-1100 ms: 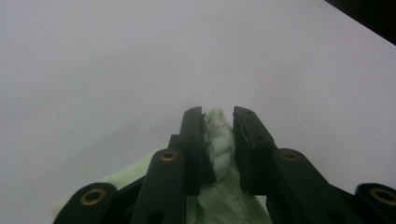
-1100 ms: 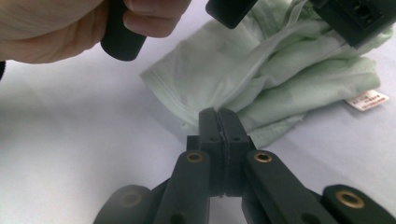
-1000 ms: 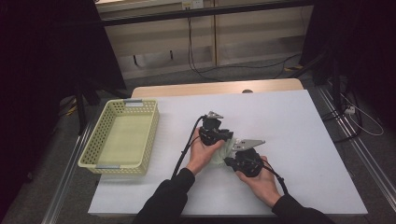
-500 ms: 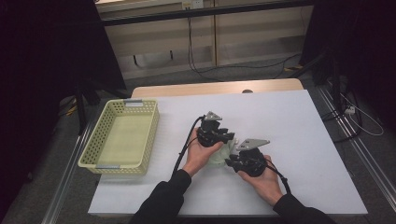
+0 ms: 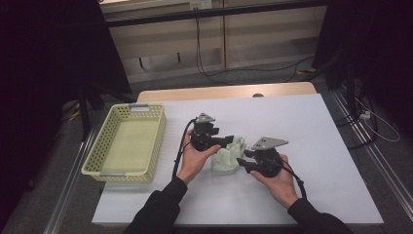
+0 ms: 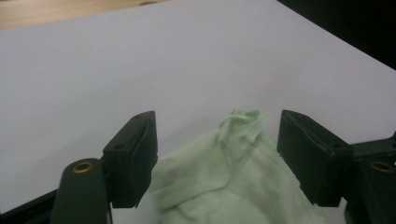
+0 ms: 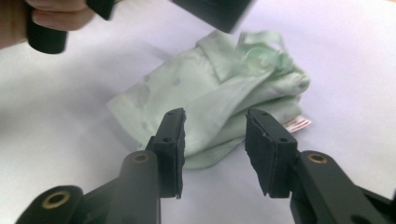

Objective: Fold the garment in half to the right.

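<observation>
Cloth: a pale green folded garment [image 5: 227,155] lies on the white table [image 5: 311,126], between the two hands (a small label peeks out at one edge).
Left gripper [image 6: 217,154]: jaws have just been opening; they stand wide apart, the garment's bunched end lies between them, and the pads do not press on it.
Right gripper [image 7: 215,144]: jaws have just been opening too; released, parted over the garment's near edge.
Basket [image 5: 104,168]: pale yellow, at the table's left, well apart from the garment.
</observation>
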Demonstrator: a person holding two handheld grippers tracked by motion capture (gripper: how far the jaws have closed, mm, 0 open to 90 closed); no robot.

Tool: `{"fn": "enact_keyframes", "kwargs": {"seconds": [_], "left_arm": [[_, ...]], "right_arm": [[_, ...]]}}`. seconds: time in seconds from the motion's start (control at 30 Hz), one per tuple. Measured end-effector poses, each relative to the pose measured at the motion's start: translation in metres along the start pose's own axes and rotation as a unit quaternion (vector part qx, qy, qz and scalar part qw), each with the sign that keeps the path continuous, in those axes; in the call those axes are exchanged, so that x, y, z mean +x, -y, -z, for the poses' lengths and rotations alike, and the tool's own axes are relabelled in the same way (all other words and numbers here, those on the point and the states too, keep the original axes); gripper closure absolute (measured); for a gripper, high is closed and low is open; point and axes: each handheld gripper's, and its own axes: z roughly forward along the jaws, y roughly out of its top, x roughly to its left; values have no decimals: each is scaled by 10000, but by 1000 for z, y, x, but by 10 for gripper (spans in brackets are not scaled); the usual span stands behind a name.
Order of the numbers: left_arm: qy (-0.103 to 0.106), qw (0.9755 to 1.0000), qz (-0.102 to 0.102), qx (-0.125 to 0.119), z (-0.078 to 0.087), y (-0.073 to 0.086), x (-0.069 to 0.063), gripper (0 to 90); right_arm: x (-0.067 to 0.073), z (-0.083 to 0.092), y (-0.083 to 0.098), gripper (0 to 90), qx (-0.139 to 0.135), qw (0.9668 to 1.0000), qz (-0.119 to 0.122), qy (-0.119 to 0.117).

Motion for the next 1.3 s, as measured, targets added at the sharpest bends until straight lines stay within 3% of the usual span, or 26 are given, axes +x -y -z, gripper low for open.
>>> {"fn": "enact_keyframes", "kwargs": {"seconds": [0.27, 0.43, 0.53, 0.97, 1.0, 1.07, 1.17, 1.3], "left_arm": [[-430, 9990, 79, 48, 9, 14, 22, 156], [-523, 9984, 194, 92, 6, 17, 32, 132], [-517, 9983, 159, 214, 3, 19, 35, 133], [-593, 9979, 49, 254, -4, 19, 39, 129], [-622, 9976, 81, 308, -4, 19, 39, 130], [-895, 9954, 98, 313, -5, 19, 39, 141], [-800, 9958, 234, 386, -6, 21, 43, 140], [-760, 9961, 210, 389, -8, 20, 40, 142]], "right_arm": [[-8, -1, -13, 570, -91, 9999, 17, 94], [-15, -5, -29, 571, -145, 9998, 38, 124], [-21, -10, -38, 586, -199, 9997, -12, 134], [-23, -48, -70, 620, 49, 9998, 150, 142], [-22, -51, -71, 622, 95, 9997, 168, 131], [-20, -57, -72, 628, 190, 9995, 202, 145], [-19, -65, -69, 633, 321, 9990, 255, 191], [-20, -66, -67, 676, 390, 9988, 219, 178]]}}
